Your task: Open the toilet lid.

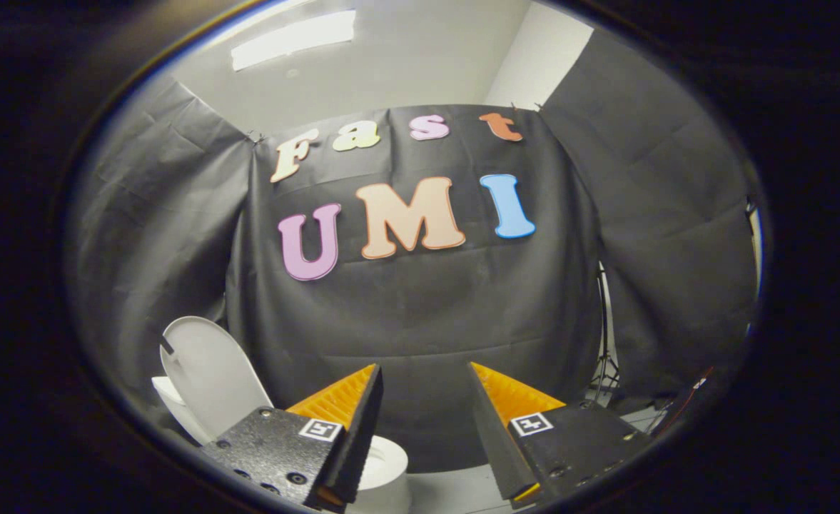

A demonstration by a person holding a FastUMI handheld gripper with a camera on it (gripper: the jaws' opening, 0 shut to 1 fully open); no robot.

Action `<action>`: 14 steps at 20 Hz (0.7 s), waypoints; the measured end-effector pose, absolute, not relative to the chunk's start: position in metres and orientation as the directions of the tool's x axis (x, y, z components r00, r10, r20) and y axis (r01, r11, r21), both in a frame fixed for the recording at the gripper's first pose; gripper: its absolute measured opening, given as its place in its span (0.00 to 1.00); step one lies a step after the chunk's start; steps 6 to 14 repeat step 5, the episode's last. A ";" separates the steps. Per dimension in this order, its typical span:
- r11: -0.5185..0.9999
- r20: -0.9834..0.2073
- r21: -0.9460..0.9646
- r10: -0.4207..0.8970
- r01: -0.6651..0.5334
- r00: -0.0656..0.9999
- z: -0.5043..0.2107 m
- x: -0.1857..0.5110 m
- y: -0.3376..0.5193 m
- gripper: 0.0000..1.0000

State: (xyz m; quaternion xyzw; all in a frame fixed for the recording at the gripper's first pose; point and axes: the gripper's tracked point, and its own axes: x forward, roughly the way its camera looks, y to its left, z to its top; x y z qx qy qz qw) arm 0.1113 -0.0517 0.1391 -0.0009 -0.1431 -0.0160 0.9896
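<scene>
Gripper view: toilet lid (209,375) upright, bowl (384,464) partly hidden behind fingers; gripper (425,375) agape.

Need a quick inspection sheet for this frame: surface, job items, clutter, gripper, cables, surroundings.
Surface: pale floor, bare where visible.
Job's things: toilet lid already raised, upright against the black cloth wall; toilet bowl below, partly hidden by the fingers.
Clutter: nothing seen.
Gripper: gripper open, fingers apart, holding nothing, the toilet to one side below them.
Cables: nothing seen.
Surroundings: stand legs beside the cloth; ceiling light overhead.
</scene>
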 end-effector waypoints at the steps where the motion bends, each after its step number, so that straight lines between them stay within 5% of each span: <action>1: 0.999 0.282 0.017 -0.041 0.038 0.958 0.136 0.109 -0.055 0.70; 14: 0.997 0.283 0.055 -0.063 0.049 0.957 0.127 0.103 -0.063 0.70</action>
